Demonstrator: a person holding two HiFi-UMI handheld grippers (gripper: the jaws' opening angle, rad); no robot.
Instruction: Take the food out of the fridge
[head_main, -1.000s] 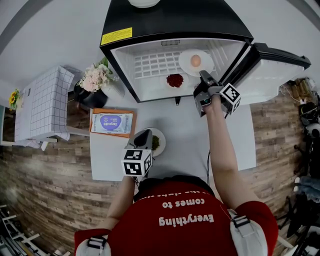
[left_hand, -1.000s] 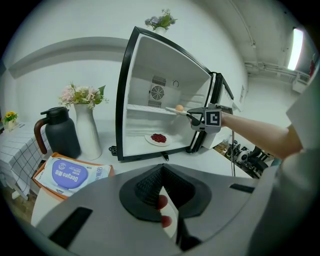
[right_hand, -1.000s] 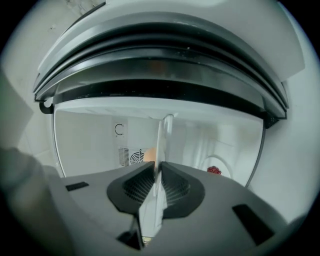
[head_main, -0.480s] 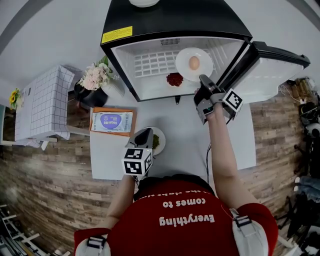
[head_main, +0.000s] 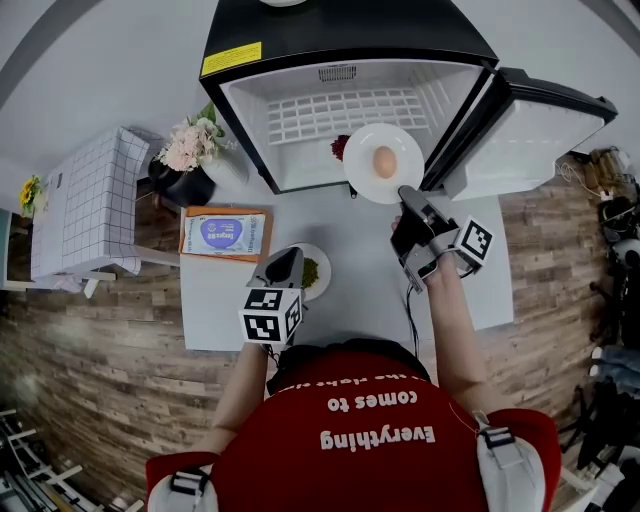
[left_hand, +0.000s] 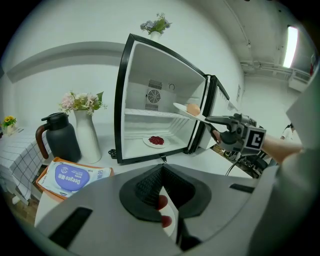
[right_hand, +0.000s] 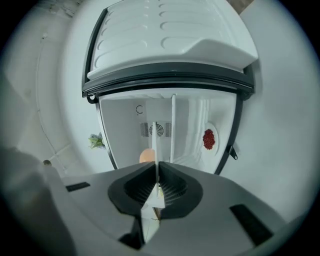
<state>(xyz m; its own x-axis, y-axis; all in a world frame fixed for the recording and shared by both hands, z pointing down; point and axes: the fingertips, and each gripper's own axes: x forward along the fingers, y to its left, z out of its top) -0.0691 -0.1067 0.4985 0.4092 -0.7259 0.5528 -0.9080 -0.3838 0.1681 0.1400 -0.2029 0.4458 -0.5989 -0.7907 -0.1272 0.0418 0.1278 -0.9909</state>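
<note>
Fridge (head_main: 340, 110) is wide open. Out at its mouth, around 5 o'clock, hangs the egg plate (head_main: 365, 177) (egg (head_main: 384, 161) on top), with the right gripper (head_main: 404, 192) fingers just closed tight on the rim. The left gripper (head_main: 292, 257), down at 7 o'clock, is pinched on the greens plate (head_main: 322, 281).

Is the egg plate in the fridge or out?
Partly out. The right gripper holds the egg plate, jaws shut on its rim, across the fridge's open front edge, clear of the wire shelf.
</note>
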